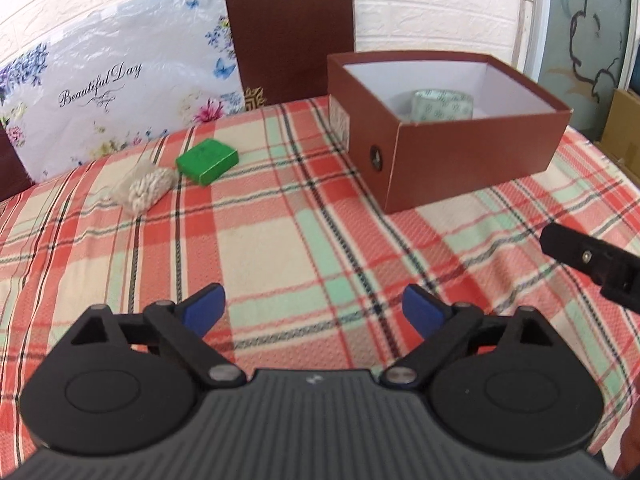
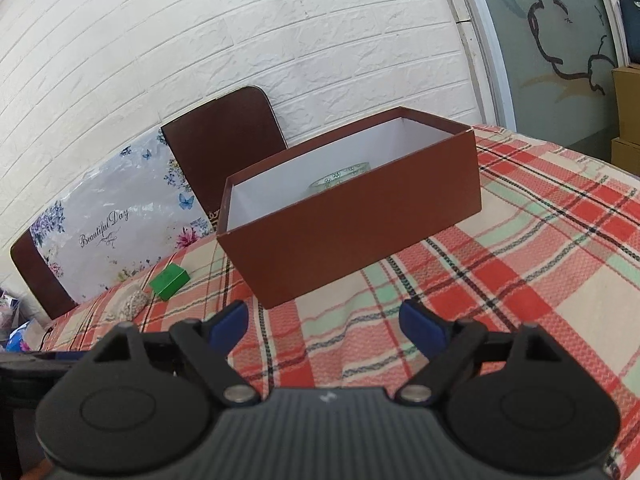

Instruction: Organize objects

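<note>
We see a plaid tablecloth (image 1: 280, 220), a floral "Beautiful Day" bag (image 1: 120, 92) leaning against the white brick wall (image 2: 240, 40), and brown chair backs (image 1: 288, 32).

You're in a home, not a lab or shop. Evidence: table covered with a plaid cloth (image 1: 280, 220) in red, green and cream, plainly a household tablecloth. White faux-brick wall panel (image 2: 240, 40) behind it. Brown padded chair back (image 1: 288, 32) pushed against the table's far edge, with a floral plastic bag (image 1: 112, 92) printed "Beautiful Day" leaning beside it. On your right, a frosted glass door (image 2: 552, 40) with a cartoon figure on it, and stacked cardboard cartons (image 2: 626, 112) next to that. Looks like a dining corner.
</note>
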Available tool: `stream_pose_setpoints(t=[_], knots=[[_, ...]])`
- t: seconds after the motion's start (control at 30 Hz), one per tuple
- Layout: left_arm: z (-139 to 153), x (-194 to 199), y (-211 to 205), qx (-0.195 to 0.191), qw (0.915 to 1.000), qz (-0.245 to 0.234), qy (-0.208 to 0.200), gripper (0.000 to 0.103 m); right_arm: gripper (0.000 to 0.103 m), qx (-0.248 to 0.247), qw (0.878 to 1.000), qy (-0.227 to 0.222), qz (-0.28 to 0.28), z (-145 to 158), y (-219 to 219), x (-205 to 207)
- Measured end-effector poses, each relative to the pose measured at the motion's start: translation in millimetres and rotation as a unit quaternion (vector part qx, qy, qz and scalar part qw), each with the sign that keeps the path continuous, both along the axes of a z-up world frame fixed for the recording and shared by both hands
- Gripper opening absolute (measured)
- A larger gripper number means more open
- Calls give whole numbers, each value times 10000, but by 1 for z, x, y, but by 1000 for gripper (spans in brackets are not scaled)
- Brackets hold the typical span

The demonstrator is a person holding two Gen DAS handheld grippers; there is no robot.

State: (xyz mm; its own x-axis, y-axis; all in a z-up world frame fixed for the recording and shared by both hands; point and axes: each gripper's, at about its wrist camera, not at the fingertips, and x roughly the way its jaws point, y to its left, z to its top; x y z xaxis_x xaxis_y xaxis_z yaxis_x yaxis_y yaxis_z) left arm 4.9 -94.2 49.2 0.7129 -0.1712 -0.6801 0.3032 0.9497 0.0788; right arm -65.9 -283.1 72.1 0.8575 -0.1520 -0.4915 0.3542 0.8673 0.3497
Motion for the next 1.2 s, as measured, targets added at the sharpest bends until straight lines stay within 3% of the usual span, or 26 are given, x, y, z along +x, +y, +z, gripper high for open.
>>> stream_pose_setpoints(t=[0.17,0.57,1.0,1.2], knots=[[-2,-1,3,-8,10000,83,1,103,88,-60,9999,31,117,2,9,-1],[-1,-6,-9,331,9992,160,-140,103,89,-95,9999,-61,12,9,5,-4],[6,-9,-12,165,9996,166,-159,103,93,-162,9998,-73,5,11,1,-5],[8,-10,-14,276,9992,174,-235,103,94,-222,9997,-49,8,13,3,-3]])
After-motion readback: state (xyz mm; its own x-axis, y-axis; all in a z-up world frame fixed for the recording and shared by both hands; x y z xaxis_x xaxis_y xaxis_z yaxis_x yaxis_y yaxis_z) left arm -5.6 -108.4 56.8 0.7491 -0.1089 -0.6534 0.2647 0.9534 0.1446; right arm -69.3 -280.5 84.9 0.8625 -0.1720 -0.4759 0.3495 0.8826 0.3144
